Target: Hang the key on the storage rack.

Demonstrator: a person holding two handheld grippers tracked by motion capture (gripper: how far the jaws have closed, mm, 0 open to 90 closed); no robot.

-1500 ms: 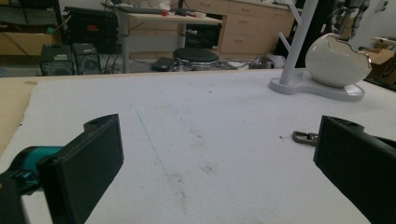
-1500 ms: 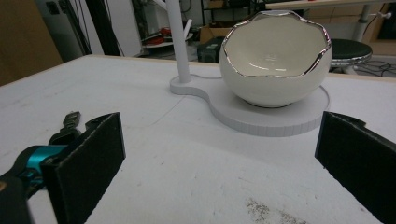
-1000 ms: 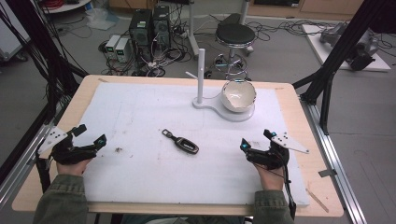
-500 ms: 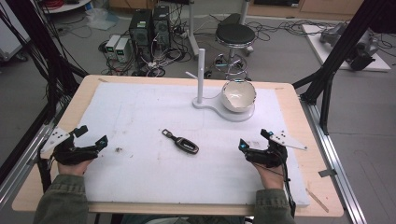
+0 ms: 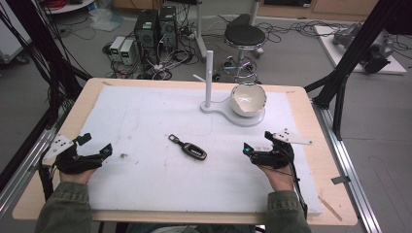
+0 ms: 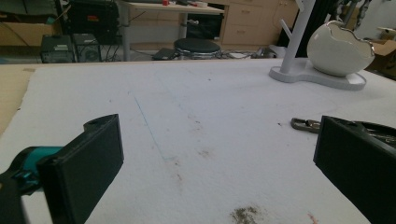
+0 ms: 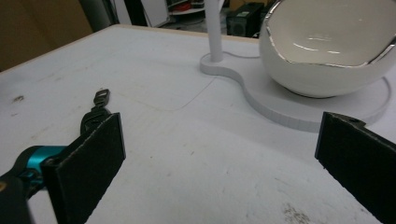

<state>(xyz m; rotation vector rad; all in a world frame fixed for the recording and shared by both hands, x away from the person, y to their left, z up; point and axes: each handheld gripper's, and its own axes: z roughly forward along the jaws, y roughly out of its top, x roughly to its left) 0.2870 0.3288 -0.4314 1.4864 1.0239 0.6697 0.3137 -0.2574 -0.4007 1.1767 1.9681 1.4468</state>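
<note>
A dark key fob (image 5: 188, 147) with a short strap lies flat on the white mat, midway between my two grippers. My left gripper (image 5: 97, 143) rests at the mat's left edge, open with nothing between its jaws. In the left gripper view (image 6: 219, 158) the fob's strap end (image 6: 306, 124) peeks out beside the right jaw. My right gripper (image 5: 257, 141) sits to the fob's right, also open and holding nothing. In the right gripper view (image 7: 224, 158) the fob (image 7: 95, 114) is partly hidden behind the left jaw.
A white stand (image 5: 228, 110) with an upright pole (image 5: 209, 77) carries a white egg-shaped bowl (image 5: 248, 99) at the mat's back right, close ahead of the right gripper (image 7: 327, 51). Bare wooden table edge (image 5: 311, 160) borders the mat. A stool and computers stand on the floor beyond.
The right gripper has edged slightly left and forward. The left gripper and the key fob have stayed where they were.
</note>
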